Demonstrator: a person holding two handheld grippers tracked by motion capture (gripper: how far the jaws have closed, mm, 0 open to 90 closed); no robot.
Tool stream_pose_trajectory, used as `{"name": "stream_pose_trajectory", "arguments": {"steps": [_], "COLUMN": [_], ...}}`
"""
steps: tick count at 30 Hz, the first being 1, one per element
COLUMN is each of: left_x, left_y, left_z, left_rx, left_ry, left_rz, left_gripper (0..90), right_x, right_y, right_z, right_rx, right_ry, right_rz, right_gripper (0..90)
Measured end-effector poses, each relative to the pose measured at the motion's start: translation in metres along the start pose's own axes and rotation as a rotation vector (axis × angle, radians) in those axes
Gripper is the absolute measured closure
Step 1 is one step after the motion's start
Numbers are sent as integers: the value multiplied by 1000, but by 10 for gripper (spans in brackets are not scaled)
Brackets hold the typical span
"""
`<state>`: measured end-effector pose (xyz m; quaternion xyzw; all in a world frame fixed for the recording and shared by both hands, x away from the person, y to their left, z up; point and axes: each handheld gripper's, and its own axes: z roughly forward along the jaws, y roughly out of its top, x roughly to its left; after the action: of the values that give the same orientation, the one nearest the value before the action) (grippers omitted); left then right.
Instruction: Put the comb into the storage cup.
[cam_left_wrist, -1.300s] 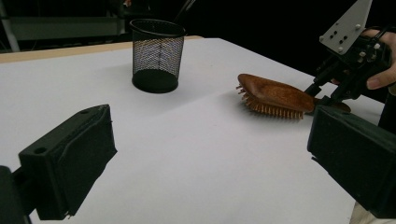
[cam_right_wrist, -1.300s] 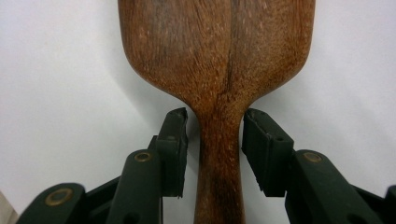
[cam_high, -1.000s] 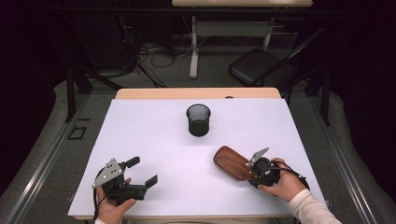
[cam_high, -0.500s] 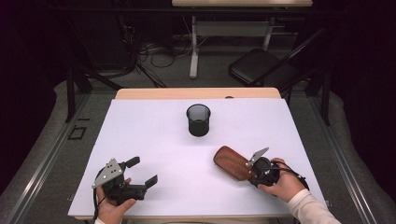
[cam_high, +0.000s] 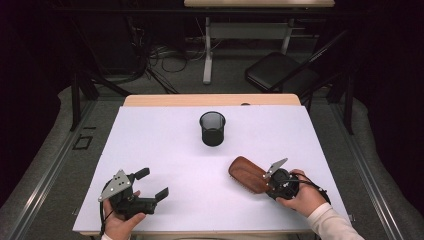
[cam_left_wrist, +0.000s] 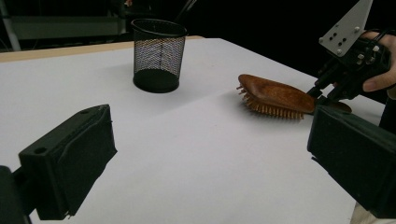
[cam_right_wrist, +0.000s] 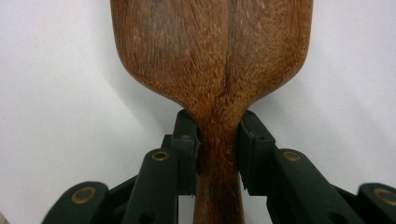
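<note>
Bristles under hairbrush (cam_left_wrist: 275, 97) in left gripper view, right gripper (cam_right_wrist: 218, 149) clamping handle

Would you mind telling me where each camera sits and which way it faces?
High view: above the person's side, looking forward and down at the table; both hands show.
Left gripper view: on the left gripper, facing the mesh cup.
Right gripper view: on the right gripper, its jaws just closing on the hairbrush.
All three share the hairbrush.

The hand-held gripper (cam_right_wrist: 219, 149) has just been closing around the wooden hairbrush's (cam_right_wrist: 212, 51) handle.
</note>
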<state>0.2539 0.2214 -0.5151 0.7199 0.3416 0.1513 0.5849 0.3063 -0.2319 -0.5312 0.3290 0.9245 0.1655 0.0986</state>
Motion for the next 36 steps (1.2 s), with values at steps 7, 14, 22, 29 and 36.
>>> {"name": "stream_pose_trajectory", "arguments": {"steps": [7,14,22,29,36], "left_x": [0,0,0,0,0], "left_y": [0,0,0,0,0], "left_z": [0,0,0,1,1], "left_rx": [0,1,3,3,4], "left_ry": [1,0,3,3,4], "left_rz": [0,-1,0,0,-3], "left_gripper": [9,9,9,9,9], "right_x": [1,3,4,5,5], "right_y": [0,0,0,-1,-3], "right_z": [0,-1,-2,-2,-3], "right_rx": [-1,-4,-10,-24,-38], "right_ry": [-3,-30,-35,-40,-44], "right_rz": [-5,-27,-33,-27,-33], "right_gripper": [718,720,722,722,723]}}
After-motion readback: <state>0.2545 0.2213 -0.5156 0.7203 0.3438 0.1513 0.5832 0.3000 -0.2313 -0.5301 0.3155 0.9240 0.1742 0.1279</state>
